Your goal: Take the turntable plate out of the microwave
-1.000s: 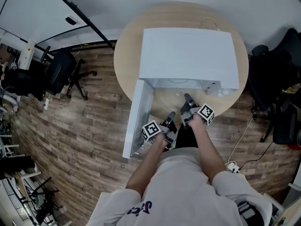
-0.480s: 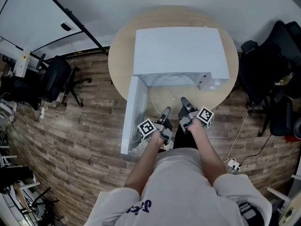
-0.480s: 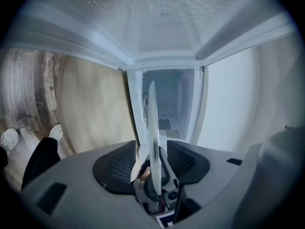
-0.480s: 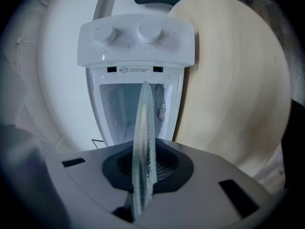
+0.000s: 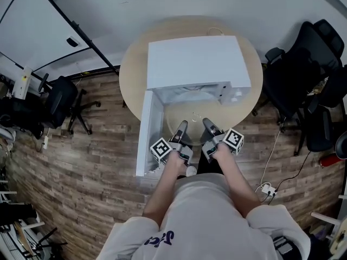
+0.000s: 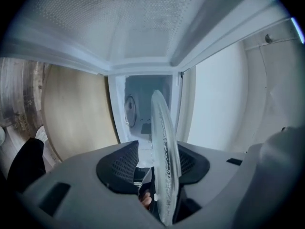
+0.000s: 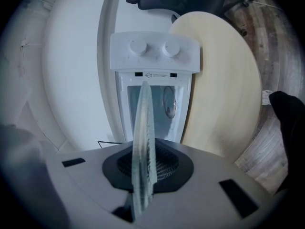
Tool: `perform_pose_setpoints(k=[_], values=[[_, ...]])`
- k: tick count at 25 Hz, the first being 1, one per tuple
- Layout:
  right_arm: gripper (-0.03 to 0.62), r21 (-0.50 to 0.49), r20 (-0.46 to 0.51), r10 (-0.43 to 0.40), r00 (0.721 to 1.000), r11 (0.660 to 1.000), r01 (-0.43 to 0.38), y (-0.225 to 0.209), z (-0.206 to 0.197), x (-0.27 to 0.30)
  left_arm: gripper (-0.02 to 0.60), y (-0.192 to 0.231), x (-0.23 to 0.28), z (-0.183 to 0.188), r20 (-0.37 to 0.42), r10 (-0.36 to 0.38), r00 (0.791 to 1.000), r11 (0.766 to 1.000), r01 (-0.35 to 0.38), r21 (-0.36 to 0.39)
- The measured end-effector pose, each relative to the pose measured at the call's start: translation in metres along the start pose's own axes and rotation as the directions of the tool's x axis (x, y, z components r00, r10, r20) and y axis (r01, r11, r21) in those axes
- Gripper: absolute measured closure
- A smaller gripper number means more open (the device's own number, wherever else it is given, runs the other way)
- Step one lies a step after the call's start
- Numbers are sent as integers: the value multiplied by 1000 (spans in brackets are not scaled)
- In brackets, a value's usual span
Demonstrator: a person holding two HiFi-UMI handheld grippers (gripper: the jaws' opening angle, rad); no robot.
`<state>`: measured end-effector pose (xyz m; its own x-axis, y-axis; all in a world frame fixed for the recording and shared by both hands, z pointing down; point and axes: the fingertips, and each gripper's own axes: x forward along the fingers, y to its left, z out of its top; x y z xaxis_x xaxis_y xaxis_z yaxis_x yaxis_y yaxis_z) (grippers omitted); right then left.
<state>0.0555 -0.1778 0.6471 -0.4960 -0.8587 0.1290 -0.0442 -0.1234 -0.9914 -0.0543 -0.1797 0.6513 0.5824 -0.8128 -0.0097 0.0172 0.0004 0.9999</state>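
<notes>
The clear glass turntable plate (image 5: 192,124) hangs in front of the white microwave (image 5: 192,61), outside its cavity and over the round table (image 5: 130,75). My right gripper (image 5: 207,124) is shut on the plate's near right rim; in the right gripper view the plate (image 7: 142,151) stands edge-on between the pads. My left gripper (image 5: 180,128) is at the near left rim and its jaws are opening. In the left gripper view the plate (image 6: 164,147) sits between the jaws with a gap beside the left pad. The microwave door (image 5: 145,134) stands open on the left.
Two knobs on the control panel (image 7: 155,56) face me. Black office chairs stand at the right (image 5: 295,75) and at the left (image 5: 59,99) on the wood floor. A cable and power strip (image 5: 265,188) lie at the right.
Both grippers and the plate have drawn back from the microwave's opening toward the person. The plate now hangs clear of the cavity.
</notes>
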Motion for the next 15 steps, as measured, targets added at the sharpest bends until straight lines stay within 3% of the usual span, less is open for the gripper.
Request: perform_pose_setpoints(k=[2,4,5,15], values=[[560,-10,5,-6,1000,1000,6,13,1,-4,414,-16,2,-3,-10,-27,1000,1000,27,-1],[560,-20,4,-1,1000,1000,1,27,1,-8,514,-33,3,-5,-12,-46,999,999,47,5],[560,-25,5,0,1000,1000,0,34,1,-10,527,-39,2,-6,-10,-49,999,999,49,7],[560,-32,11,13,1000,999,-12,91,2,-30,548,-94,0,-19,7,-23,1000,999,23,-36]])
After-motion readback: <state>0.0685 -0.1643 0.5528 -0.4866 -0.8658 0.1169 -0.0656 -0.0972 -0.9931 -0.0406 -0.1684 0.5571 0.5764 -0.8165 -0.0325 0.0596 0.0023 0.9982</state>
